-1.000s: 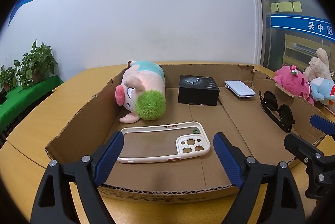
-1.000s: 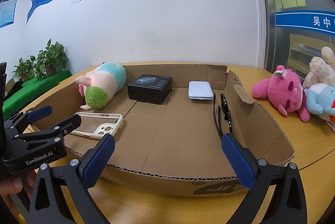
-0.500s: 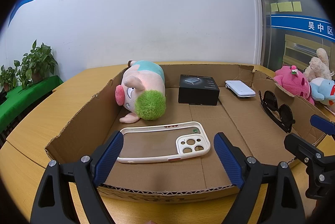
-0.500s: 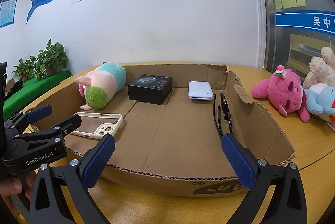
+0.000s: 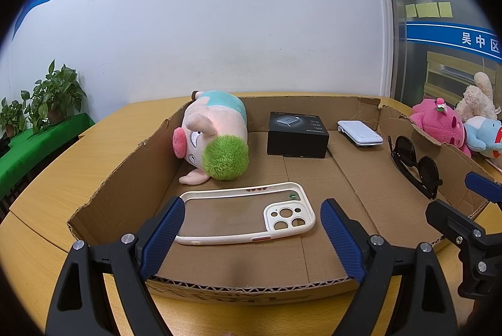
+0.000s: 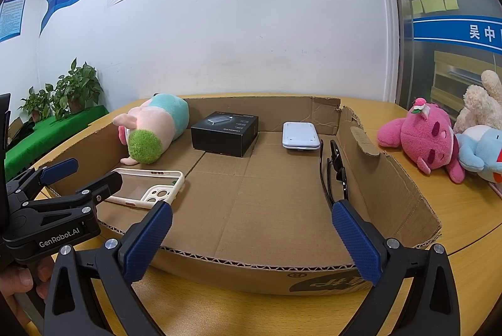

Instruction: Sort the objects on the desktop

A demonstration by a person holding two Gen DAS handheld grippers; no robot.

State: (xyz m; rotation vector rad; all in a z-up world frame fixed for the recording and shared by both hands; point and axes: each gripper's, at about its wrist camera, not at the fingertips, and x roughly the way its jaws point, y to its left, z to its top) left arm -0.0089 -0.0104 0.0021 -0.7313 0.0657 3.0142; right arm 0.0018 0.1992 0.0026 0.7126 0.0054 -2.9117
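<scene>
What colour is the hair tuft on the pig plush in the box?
Bright green, on the pink pig plush with teal back; clearest in the left wrist view.

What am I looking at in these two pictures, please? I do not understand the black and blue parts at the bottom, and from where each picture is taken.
There is no robot here. A person holds one hand tool in each hand, and each tool ends in a two-finger claw with blue pads. A small wide-angle camera sits on each tool and looks forward along its fingers, so the pictures bend at the edges.

One picture comes from the left claw, the other from the right claw. Both are open and hold nothing. The right view also shows the left tool at its left edge.

On the wooden table lies a shallow cardboard box. Inside it are a pig plush toy, a white phone case, a black box, a white flat device and sunglasses. More plush toys lie on the table outside the box.
</scene>
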